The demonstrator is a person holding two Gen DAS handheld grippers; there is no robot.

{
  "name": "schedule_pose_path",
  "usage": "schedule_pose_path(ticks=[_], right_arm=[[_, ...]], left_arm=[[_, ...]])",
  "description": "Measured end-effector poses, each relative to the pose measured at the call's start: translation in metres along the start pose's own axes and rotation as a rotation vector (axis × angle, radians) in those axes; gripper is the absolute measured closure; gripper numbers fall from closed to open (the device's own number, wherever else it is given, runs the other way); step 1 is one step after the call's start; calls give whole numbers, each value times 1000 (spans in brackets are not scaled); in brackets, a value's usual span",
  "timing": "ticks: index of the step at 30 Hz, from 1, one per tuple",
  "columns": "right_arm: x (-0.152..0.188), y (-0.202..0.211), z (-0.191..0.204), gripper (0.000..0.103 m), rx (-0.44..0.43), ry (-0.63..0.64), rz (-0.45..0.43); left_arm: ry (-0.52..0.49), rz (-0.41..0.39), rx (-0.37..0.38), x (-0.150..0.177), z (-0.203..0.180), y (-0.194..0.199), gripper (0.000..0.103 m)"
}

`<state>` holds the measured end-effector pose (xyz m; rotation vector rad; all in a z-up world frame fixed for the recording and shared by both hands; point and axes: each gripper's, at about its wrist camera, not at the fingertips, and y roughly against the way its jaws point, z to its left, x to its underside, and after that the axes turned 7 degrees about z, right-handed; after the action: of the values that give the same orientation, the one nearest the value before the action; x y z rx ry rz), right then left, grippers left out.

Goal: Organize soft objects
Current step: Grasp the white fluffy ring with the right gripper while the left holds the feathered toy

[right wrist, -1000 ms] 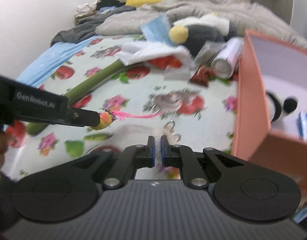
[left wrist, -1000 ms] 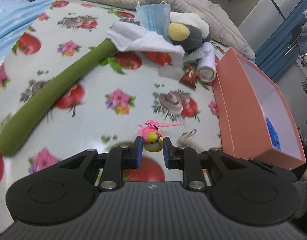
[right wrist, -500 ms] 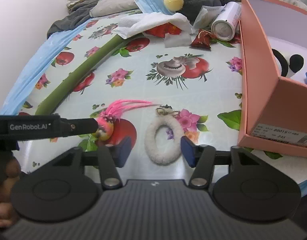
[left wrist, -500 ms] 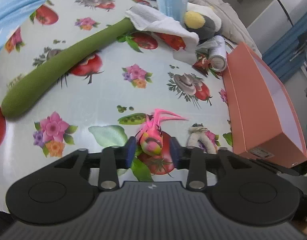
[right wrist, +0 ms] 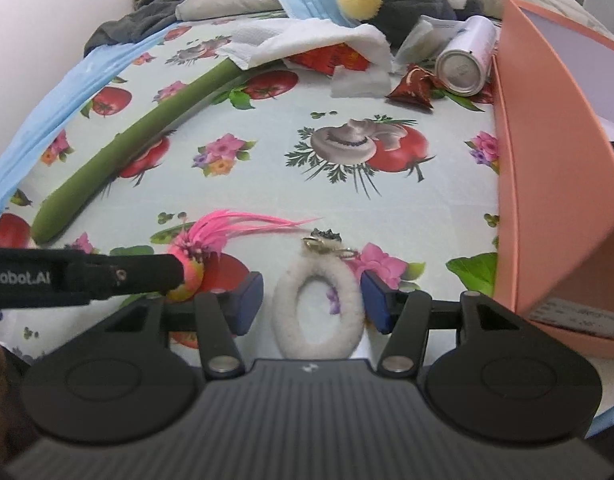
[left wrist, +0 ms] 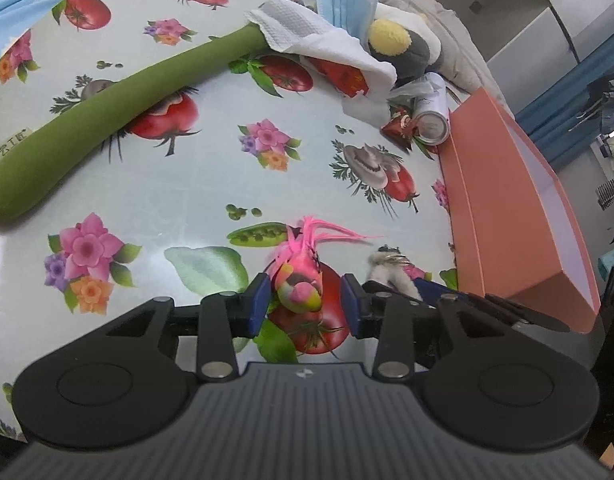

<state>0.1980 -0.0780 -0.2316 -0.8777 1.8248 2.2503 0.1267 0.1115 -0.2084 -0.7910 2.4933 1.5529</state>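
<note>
Left tool: jaws spread, the small pink-and-yellow feather toy lying between them on the tabletop, a gap showing on the right side; left pad close to the toy, contact not clear. Pink feathers fan away toward the far right.

Right tool: jaws spread, the white fuzzy ring lying flat between them, not pinched; gaps show on both sides. Its metal clasp sits at the ring's far end. In the right wrist view the left tool's finger comes in from the left, its tip against the feather toy, just beside the right tool's left jaw.

To the right, close by: orange box, open, its side wall near the ring.

Middle distance, left: long green plush tube lying diagonally across the flowered cloth.

Farther: white paper towel draped over the tube's far end, a red wrapper, a metal can on its side against the box, a blue face mask, and a grey plush toy with a yellow ball. Grey bedding lies behind.
</note>
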Motion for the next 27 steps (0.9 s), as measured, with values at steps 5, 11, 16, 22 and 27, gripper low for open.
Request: schedule_pose_path(ticks=[5, 11, 16, 22, 27], right_arm=[[1, -2, 4, 67, 35, 40, 2], [-3, 1, 1, 83, 19, 33, 33], [-3, 6, 1, 84, 16, 33, 36], [-3, 8, -2, 84, 27, 36, 34], [-1, 8, -5, 85, 26, 27, 42]], left_arm=[[-8, 3, 5, -1, -1, -5, 59], [-32, 14, -3, 0, -3, -13, 60], [-40, 5, -22, 0, -5, -14, 60], [-54, -12, -50, 0, -7, -14, 68], [-73, -19, -63, 2, -9, -14, 71]])
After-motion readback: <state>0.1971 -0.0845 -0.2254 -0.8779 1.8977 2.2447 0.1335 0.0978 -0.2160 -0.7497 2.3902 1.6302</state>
